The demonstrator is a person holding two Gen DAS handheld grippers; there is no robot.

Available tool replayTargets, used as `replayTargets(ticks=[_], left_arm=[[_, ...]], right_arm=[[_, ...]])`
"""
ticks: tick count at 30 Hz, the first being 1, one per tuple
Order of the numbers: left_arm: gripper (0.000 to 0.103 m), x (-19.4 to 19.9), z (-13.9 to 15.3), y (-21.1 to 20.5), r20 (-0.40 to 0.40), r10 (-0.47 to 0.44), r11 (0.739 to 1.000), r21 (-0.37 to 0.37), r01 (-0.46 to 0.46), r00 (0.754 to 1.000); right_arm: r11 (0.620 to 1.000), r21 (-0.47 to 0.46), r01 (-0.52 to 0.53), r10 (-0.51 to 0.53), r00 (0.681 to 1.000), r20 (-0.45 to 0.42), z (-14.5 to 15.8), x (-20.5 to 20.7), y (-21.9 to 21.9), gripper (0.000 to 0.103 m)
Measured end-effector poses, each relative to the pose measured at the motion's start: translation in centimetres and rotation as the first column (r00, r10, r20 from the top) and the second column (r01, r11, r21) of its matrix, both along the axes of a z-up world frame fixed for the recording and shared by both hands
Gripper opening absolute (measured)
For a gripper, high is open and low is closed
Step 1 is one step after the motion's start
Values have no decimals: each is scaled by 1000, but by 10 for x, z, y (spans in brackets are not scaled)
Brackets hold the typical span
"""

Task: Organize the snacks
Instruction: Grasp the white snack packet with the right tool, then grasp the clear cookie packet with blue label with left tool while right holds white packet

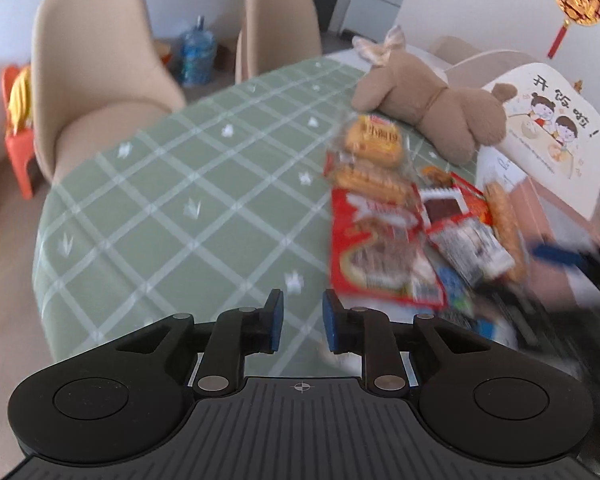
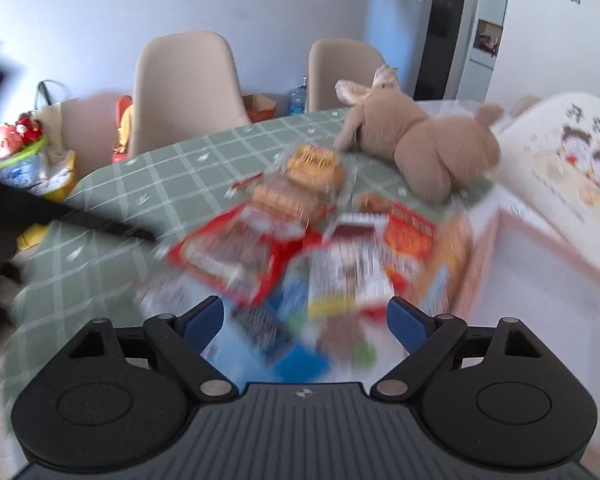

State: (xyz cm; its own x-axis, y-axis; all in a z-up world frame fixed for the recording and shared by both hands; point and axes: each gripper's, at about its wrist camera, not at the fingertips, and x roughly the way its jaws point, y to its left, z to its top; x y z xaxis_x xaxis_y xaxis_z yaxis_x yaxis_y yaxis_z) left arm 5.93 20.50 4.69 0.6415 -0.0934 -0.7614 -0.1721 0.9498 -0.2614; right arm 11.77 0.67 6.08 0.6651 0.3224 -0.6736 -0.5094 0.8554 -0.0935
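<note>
Right wrist view, snack pile [image 2: 320,240] just ahead of released right gripper [image 2: 306,320], nothing grasped

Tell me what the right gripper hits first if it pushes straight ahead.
Most likely the blurred snack pile on the table, just beyond the open right gripper; which packet comes first is unclear, with the plush toy farther back.

Beside the one plush rabbit [image 1: 428,108] [image 2: 420,148] lies one heap of snack packets [image 1: 404,216] [image 2: 320,240], too blurred to count. Two beige chairs [image 1: 96,76] [image 2: 184,88] stand behind the rabbit, and one pink box [image 2: 548,264] sits just beside it.
</note>
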Motion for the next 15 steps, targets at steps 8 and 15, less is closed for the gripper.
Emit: replayTargets(ticks=[8, 15], left_arm=[[24, -37, -13, -24, -29, -81, 974, -216, 73, 996], [24, -25, -15, -53, -32, -60, 994, -97, 57, 998]], right_arm=[[998, -6, 60, -61, 988, -144, -33, 47, 14, 52], [996, 79, 41, -24, 978, -206, -31, -41, -39, 50]])
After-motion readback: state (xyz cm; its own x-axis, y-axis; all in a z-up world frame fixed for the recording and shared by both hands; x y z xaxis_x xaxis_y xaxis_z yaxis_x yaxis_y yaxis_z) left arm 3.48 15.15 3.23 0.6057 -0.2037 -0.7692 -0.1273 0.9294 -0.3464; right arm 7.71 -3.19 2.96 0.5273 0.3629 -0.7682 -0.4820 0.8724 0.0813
